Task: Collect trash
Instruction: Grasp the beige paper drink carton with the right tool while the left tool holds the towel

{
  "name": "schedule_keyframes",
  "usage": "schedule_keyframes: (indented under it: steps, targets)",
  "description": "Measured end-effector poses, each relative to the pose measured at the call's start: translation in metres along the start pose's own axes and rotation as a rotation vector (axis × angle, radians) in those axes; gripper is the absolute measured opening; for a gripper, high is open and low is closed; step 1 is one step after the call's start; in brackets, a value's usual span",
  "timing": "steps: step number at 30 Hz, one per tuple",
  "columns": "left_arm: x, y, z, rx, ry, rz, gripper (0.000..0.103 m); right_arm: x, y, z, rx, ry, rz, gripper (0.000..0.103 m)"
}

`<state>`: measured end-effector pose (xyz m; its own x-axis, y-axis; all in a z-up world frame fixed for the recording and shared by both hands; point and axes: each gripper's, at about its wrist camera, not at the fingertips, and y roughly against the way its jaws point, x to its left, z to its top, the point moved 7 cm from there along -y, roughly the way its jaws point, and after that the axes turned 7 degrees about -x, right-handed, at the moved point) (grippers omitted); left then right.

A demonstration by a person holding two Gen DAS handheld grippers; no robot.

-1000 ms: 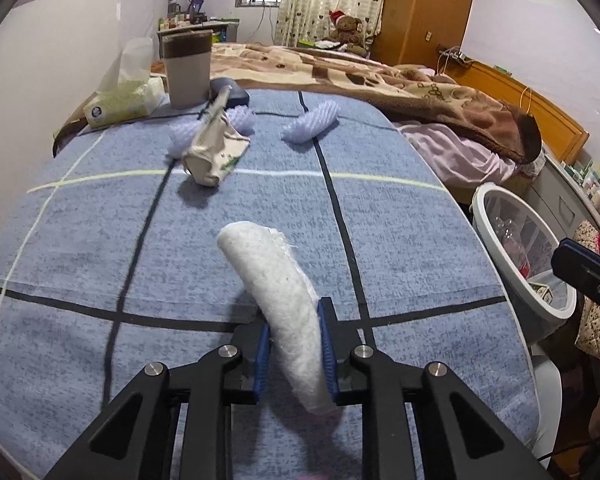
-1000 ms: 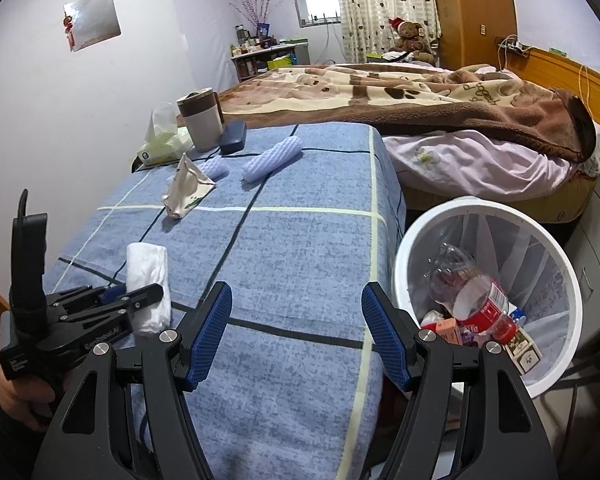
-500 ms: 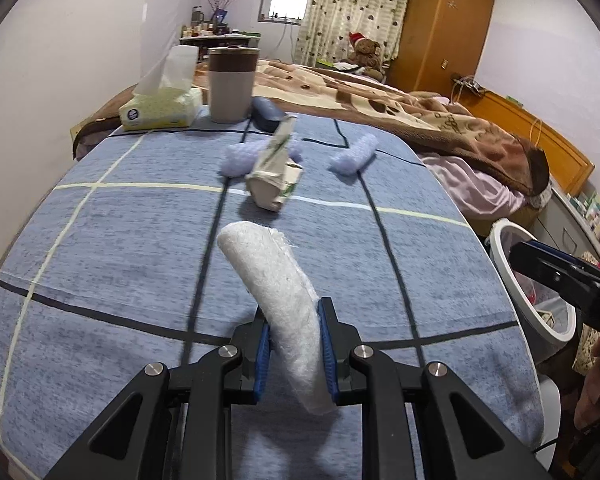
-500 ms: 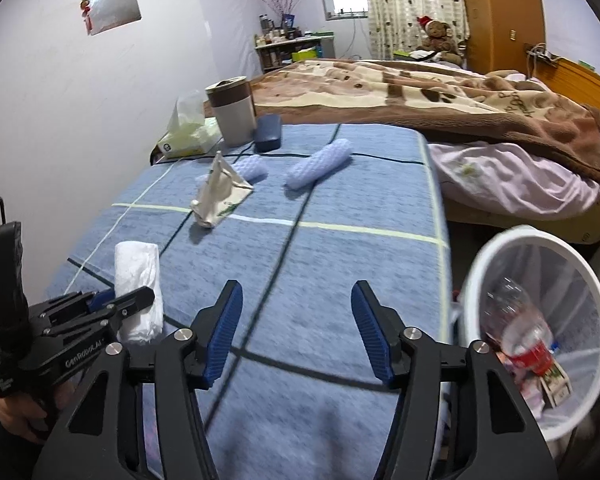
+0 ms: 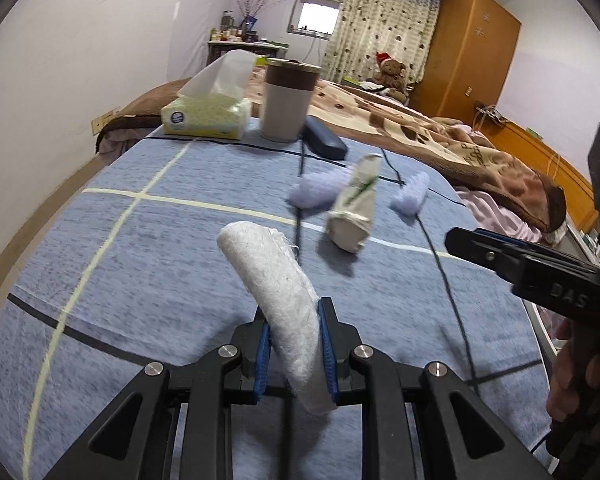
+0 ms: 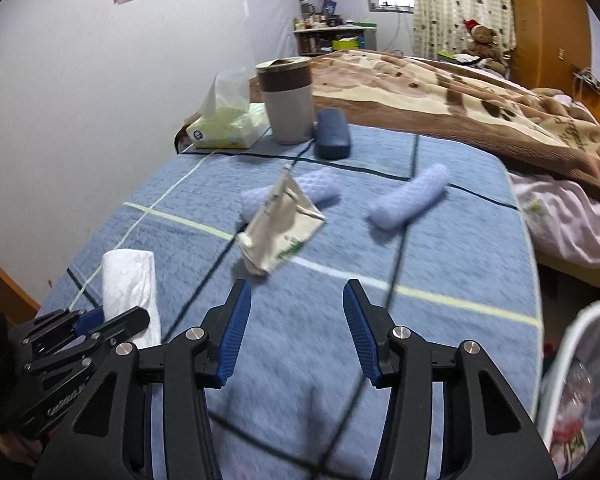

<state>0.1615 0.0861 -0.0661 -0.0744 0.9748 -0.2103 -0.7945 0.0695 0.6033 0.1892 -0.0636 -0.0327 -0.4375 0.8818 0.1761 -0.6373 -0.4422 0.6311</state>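
Holding: the left hand-held gripper (image 5: 293,354) pinches a rolled white tissue wad (image 5: 276,292) between its blue pads, the roll rising up and forward out of the grip above the blue checked blanket (image 5: 172,248).
Right hand-held gripper (image 6: 296,332): spread wide with nothing between the pads, hanging above the near part of the blanket.
Crumpled carton (image 6: 282,226): lies on the blanket ahead of the right hand-held gripper, in line with the gap between its fingers but apart from them; in the left wrist view it sits ahead and to the right of the tissue wad.
Two lilac rolls (image 6: 410,198): one just behind the carton, one further toward the blanket's right edge.
Far edge of the blanket: tissue box (image 5: 206,114), brown-and-grey cup (image 5: 288,100) and dark case (image 5: 324,142) side by side.
Right wrist view only: the white trash bin (image 6: 580,364) beside the blanket's right edge, with a plastic bottle blurred inside, and the left hand-held gripper from the side with the tissue wad in it.
Left wrist view only: the right hand-held gripper from the side at the right edge, and the hand (image 5: 576,376) holding it.
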Motion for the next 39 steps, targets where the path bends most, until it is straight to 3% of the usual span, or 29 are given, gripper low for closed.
schedule_keyframes:
  steps: [8, 18, 19, 20, 22, 26, 39]
  targets:
    - [0.027, -0.019, 0.007, 0.006, 0.043, 0.008, 0.022, 0.014, -0.037, 0.011, 0.034, 0.025, 0.015, 0.050]
    - [0.035, -0.028, 0.006, 0.018, 0.056, 0.002, 0.022, 0.021, -0.060, 0.019, 0.044, -0.007, 0.042, 0.050]
    - [0.036, -0.029, 0.006, 0.021, 0.057, 0.003, 0.022, 0.020, -0.063, 0.019, 0.046, -0.014, 0.041, 0.047]
    - [0.037, -0.030, 0.006, 0.024, 0.059, 0.005, 0.022, 0.020, -0.066, 0.019, 0.051, -0.017, 0.038, 0.032]
    - [0.037, -0.032, 0.005, 0.027, 0.061, 0.006, 0.022, 0.017, -0.067, 0.019, 0.054, -0.031, 0.038, 0.018]
    - [0.034, -0.031, 0.004, 0.028, 0.055, 0.005, 0.022, 0.016, -0.058, 0.020, 0.024, -0.038, 0.040, 0.009]
    - [0.006, -0.016, 0.000, 0.030, 0.018, -0.015, 0.023, -0.001, -0.007, 0.005, -0.012, -0.079, 0.078, 0.008]
